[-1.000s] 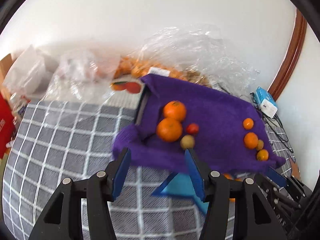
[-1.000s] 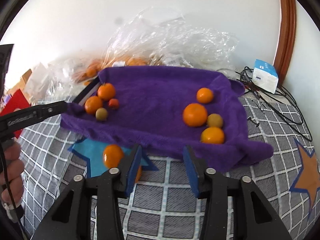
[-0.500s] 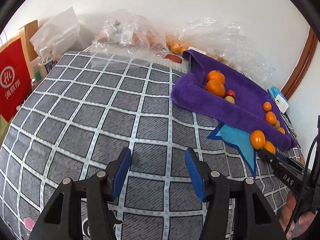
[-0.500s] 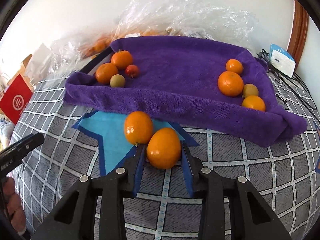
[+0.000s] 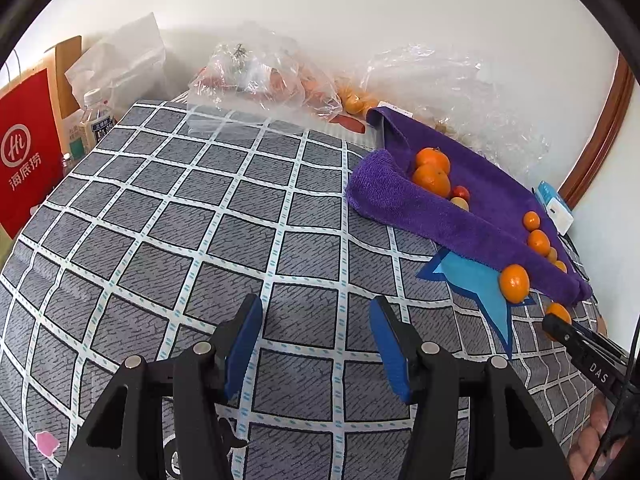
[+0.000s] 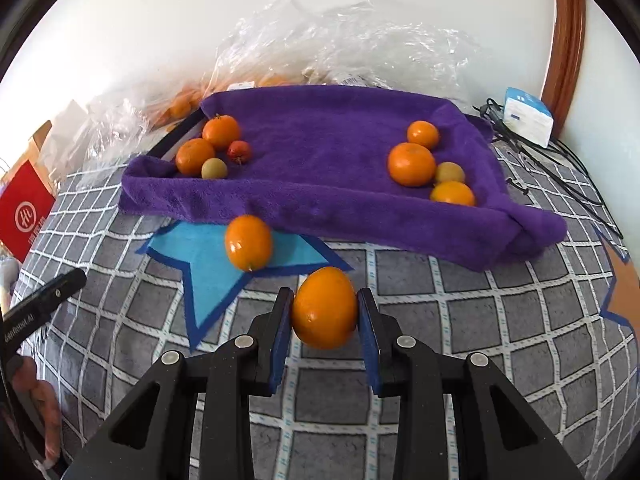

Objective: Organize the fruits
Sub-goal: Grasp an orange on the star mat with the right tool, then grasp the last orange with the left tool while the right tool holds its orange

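Observation:
My right gripper (image 6: pixel 325 295) has its jaws closing on an oval orange (image 6: pixel 325 314), and both blue pads press its sides on the checked cover. A second orange (image 6: pixel 248 247) lies just ahead to the left on a blue star patch (image 6: pixel 200 264). Behind them a purple towel (image 6: pixel 320 132) lines a tray. Two oranges, a small red fruit (image 6: pixel 239 151) and a greenish fruit (image 6: pixel 214 169) sit at its left end, and several more fruits (image 6: pixel 412 164) at its right end. My left gripper (image 5: pixel 316 302) hangs open over bare cover, well left of the towel (image 5: pixel 480 184).
Clear plastic bags (image 6: pixel 340 40) with more fruit lie against the wall behind the towel. A white box (image 6: pixel 526 114) and black cables are at the right. A red paper bag (image 5: pixel 28 152) and a bottle (image 5: pixel 94 120) stand at the far left. An orange star patch (image 6: pixel 624 292) marks the right edge.
The left gripper swung away from the towel to the open cover on the left. The right gripper moved in over the nearer orange and its pads closed against it.

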